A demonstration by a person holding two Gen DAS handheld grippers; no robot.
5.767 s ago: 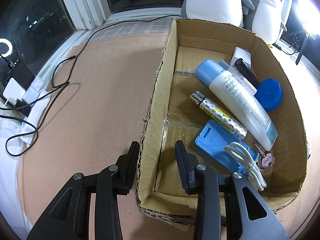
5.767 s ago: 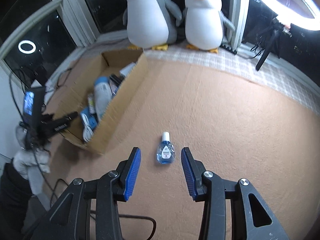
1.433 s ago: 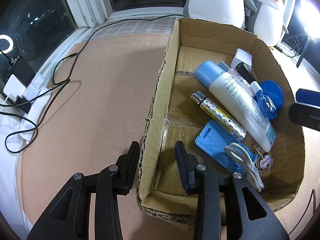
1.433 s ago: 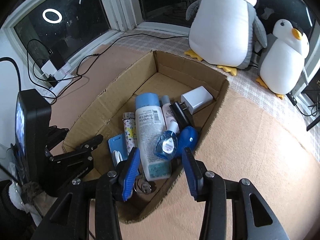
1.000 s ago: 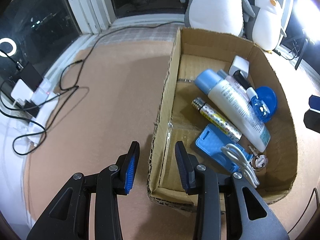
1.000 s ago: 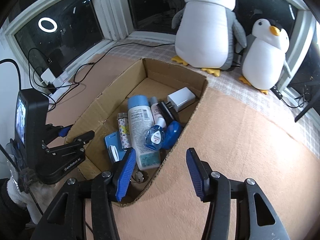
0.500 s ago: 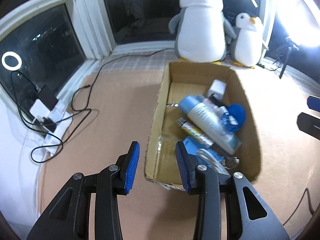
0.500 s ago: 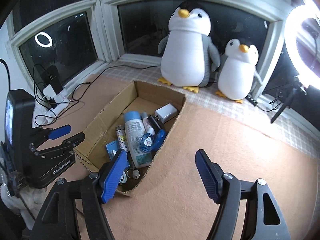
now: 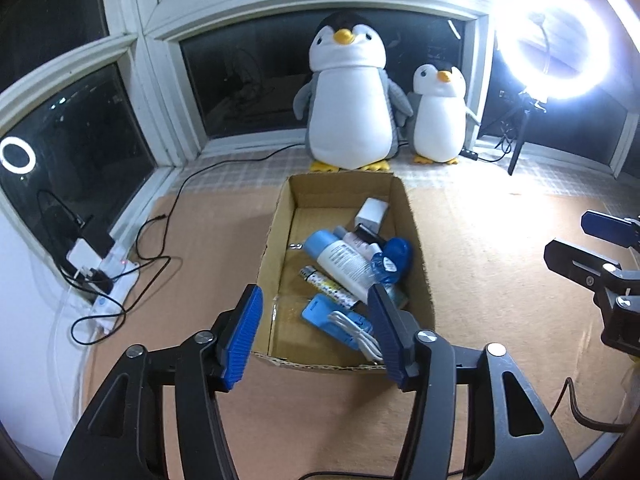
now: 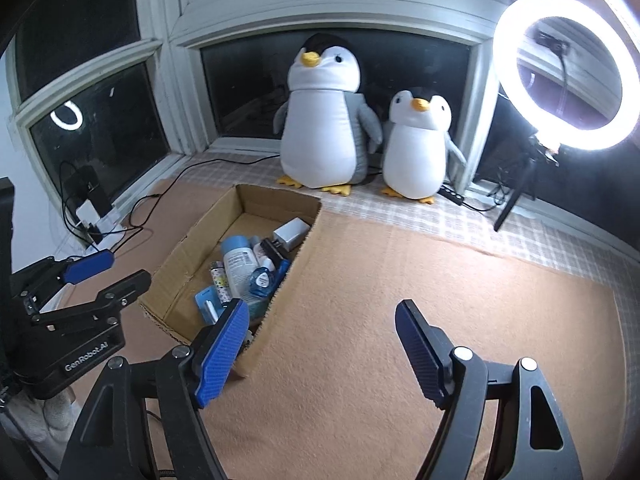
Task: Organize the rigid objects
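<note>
I hold my left gripper (image 9: 316,334) above the near end of the cardboard box (image 9: 421,276), fingers spread wide and gripping nothing. My right gripper (image 10: 320,350) hangs over the tan mat (image 10: 440,300), also spread and empty, with the box at about ten o'clock from it. Inside the box the small eye-drop bottle (image 10: 262,280) lies on the white lotion bottle (image 9: 340,264), touching the blue round lid (image 9: 400,250). A white charger (image 9: 372,214) sits at the box's twelve o'clock end, a blue case (image 9: 320,316) at six.
</note>
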